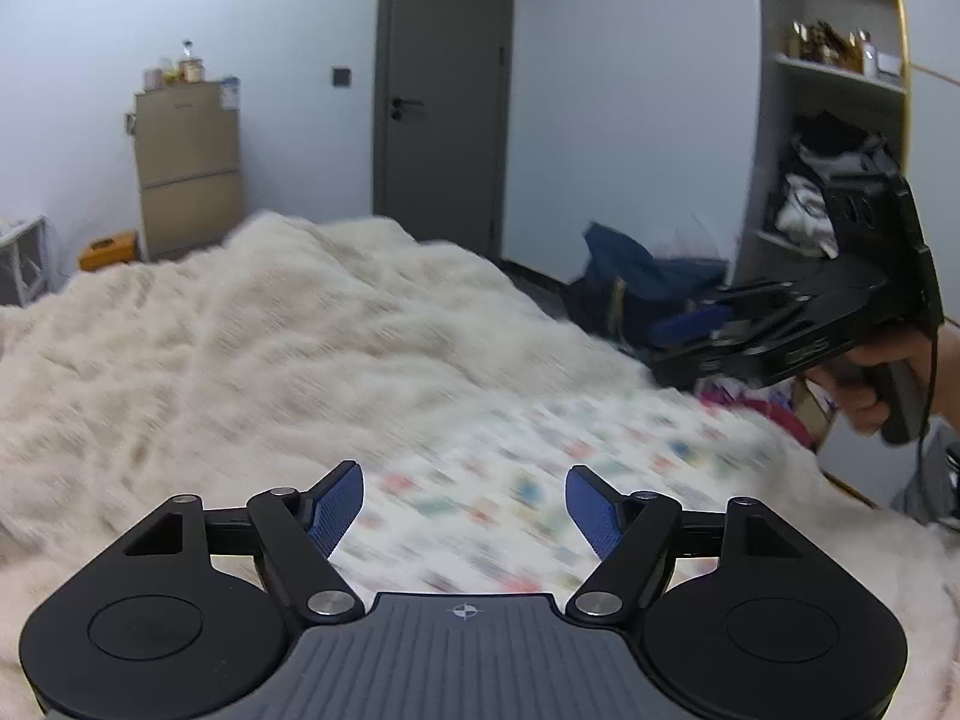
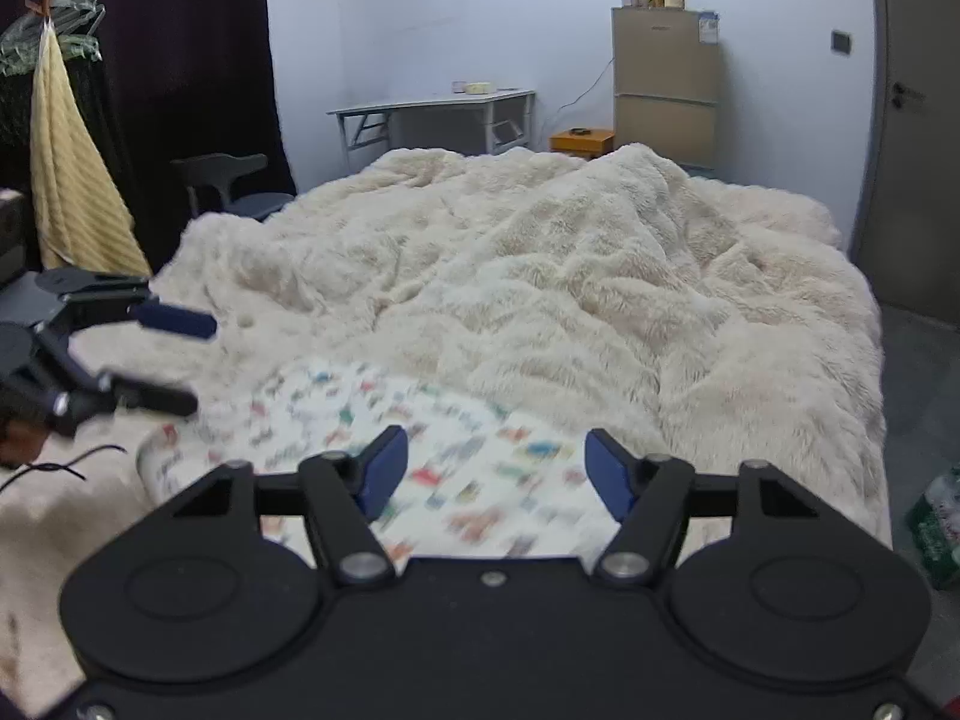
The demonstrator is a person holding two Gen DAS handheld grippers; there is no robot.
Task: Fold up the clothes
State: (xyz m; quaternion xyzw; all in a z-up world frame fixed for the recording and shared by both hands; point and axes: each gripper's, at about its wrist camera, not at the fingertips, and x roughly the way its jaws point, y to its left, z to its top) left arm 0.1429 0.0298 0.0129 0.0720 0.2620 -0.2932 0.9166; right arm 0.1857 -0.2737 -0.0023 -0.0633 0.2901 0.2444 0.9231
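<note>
Cloth with small coloured prints [image 2: 432, 450], white underneath, lies spread on the fluffy cream blanket [image 2: 570, 276] just ahead of and below both my claws; it is blurred in both views, so I cannot tell which garment it is or how it is folded. My right gripper [image 2: 497, 471] has its blue pads [image 2: 384, 468] spread wide apart, and nothing is between them; the printed cloth shows through the gap, below the fingers, and I cannot tell if they touch it. My left gripper [image 1: 465, 504] is spread wide in the same way, with empty blue pads [image 1: 336, 507] above the near edge of the same cloth. In the right wrist view I see my left gripper at the far left, beside the cloth's left edge, jaws parted. In the left wrist view my right gripper is far to the right and higher up, held by my right hand [image 1: 876, 384] on its handle. Beyond the blanket, straight ahead of the right claw, stand a white desk [image 2: 438, 114] and a beige fridge [image 2: 663, 84]. To its left hangs a yellow towel [image 2: 72, 180]. A grey door [image 1: 444, 84] is ahead of the left claw.
</note>
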